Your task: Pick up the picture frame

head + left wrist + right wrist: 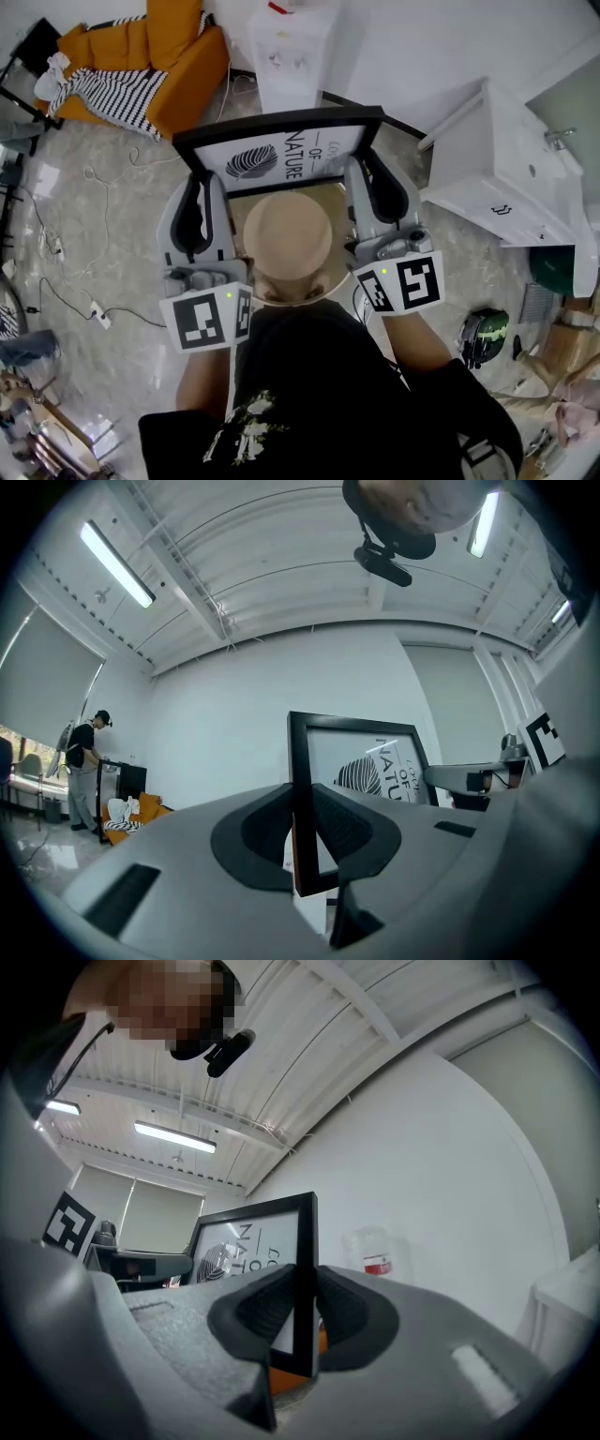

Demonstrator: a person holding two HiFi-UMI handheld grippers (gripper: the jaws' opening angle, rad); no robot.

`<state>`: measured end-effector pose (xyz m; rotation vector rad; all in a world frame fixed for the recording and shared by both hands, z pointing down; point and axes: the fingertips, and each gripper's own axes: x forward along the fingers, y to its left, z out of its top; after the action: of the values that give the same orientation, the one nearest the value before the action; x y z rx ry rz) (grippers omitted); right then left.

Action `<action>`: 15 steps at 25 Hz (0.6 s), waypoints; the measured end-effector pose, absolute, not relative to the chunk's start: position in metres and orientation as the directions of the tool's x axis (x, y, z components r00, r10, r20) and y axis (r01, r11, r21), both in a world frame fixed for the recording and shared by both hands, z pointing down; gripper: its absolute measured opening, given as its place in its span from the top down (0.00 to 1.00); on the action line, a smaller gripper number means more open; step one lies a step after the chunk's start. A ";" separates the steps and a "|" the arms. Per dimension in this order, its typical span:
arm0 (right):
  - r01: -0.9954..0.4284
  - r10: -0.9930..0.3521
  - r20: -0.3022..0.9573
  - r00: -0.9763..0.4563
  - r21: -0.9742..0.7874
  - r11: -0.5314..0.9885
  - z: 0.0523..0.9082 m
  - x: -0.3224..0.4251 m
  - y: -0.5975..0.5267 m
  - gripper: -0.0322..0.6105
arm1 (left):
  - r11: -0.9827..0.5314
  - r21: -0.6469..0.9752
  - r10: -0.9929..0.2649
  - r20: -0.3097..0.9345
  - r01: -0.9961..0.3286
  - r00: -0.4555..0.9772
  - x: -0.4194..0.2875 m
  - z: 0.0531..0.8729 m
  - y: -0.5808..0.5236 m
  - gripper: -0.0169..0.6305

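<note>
A black picture frame with a leaf print and lettering hangs in the air in front of me, held upright by both side edges. My left gripper is shut on its left edge, with the dark pads pressed on both faces. On the opposite side my right gripper is shut on the right edge in the same way. Beyond the frame, the left gripper view shows the right gripper, and the right gripper view shows the left gripper. A tan hat hides the frame's lower edge in the head view.
An orange sofa with a striped blanket stands at the far left. A white water dispenser is behind the frame, and a white cabinet at the right. Cables trail over the floor. A person stands far off.
</note>
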<state>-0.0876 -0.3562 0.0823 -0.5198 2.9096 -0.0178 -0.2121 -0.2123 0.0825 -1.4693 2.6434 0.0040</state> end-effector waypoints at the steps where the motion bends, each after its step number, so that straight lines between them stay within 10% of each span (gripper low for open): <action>1: -0.341 -0.342 -0.189 -0.920 -0.039 0.939 0.077 -0.087 -0.355 0.85 | 0.530 -0.056 -0.846 -0.113 -0.846 -0.522 -0.211 0.077 -0.211 0.86; 15: -0.334 -0.322 -0.270 -0.907 -0.002 0.942 0.029 -0.075 -0.337 0.85 | 0.527 -0.067 -0.837 -0.209 -0.847 -0.505 -0.200 0.030 -0.192 0.86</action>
<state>-0.0750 -0.3367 0.0294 -0.4874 2.8298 0.0638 -0.2003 -0.1921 0.0301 -1.4286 2.5509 0.0648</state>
